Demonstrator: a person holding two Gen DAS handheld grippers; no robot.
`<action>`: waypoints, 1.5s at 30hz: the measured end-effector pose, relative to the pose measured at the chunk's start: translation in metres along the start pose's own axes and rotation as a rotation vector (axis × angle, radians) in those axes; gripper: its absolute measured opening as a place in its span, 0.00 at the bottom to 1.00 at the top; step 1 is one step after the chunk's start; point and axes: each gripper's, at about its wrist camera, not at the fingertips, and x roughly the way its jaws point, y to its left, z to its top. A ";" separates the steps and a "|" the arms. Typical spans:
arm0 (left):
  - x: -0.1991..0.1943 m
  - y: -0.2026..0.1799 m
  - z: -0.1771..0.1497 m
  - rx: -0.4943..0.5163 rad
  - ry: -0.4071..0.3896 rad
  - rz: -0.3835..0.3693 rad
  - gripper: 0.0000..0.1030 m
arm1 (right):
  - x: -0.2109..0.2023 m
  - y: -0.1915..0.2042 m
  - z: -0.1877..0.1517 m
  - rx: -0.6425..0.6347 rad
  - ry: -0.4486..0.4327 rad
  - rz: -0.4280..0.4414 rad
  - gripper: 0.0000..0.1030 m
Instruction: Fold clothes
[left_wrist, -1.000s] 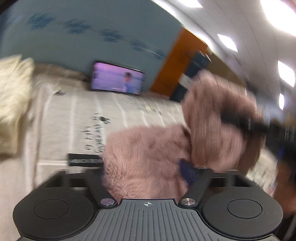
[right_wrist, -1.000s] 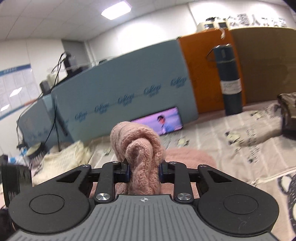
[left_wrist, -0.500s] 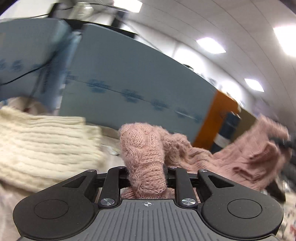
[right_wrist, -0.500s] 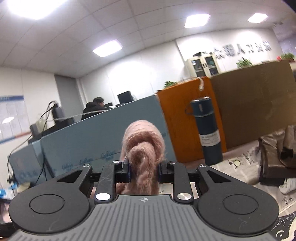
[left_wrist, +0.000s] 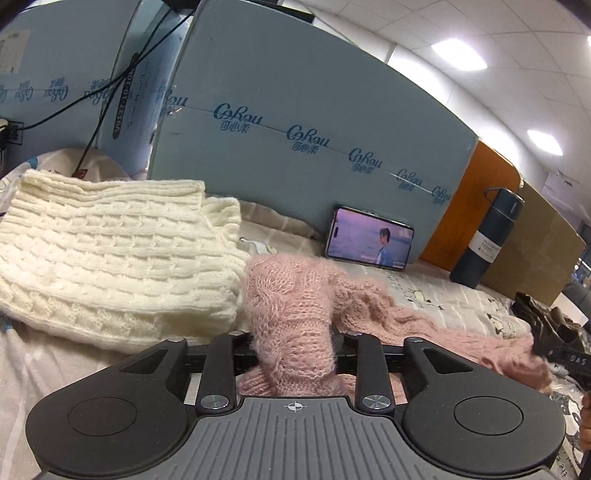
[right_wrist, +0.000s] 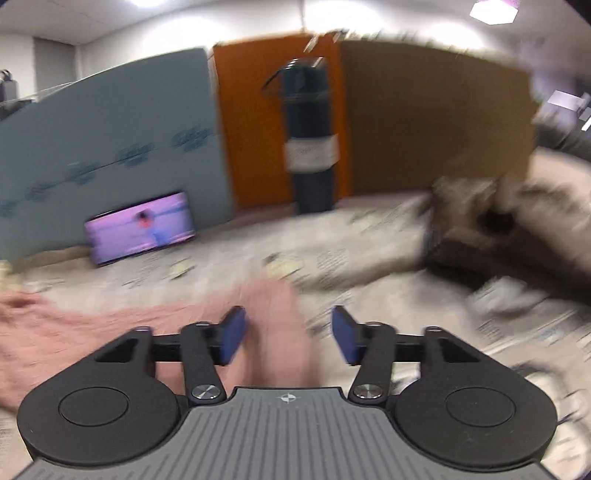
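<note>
Pink sweater (left_wrist: 295, 314) is lying on the bed, just right of the folded cream sweater (left_wrist: 110, 258). Left gripper (left_wrist: 293, 349) is still pinching a bunched corner; right gripper (right_wrist: 288, 334) is now spread, having just released its end, so this fold is laid down.

Folded sweater (left_wrist: 110, 266) left of knit garment (left_wrist: 295, 314); phone (left_wrist: 369, 242) behind, bottle (left_wrist: 487, 240) farther right.

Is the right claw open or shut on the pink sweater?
Open. The right claw has its blue pads spread apart, with the pink sweater lying loose between them on the table, not pinched.
</note>
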 end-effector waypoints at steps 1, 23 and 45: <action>0.001 0.001 0.000 -0.002 0.000 0.000 0.28 | -0.004 -0.001 0.000 -0.004 -0.034 -0.017 0.59; 0.004 -0.002 0.000 0.009 0.014 0.006 0.30 | 0.011 0.062 -0.032 -0.305 0.138 0.346 0.90; 0.005 -0.002 -0.001 0.027 0.011 0.013 0.29 | -0.022 -0.047 0.028 0.120 -0.160 0.099 0.13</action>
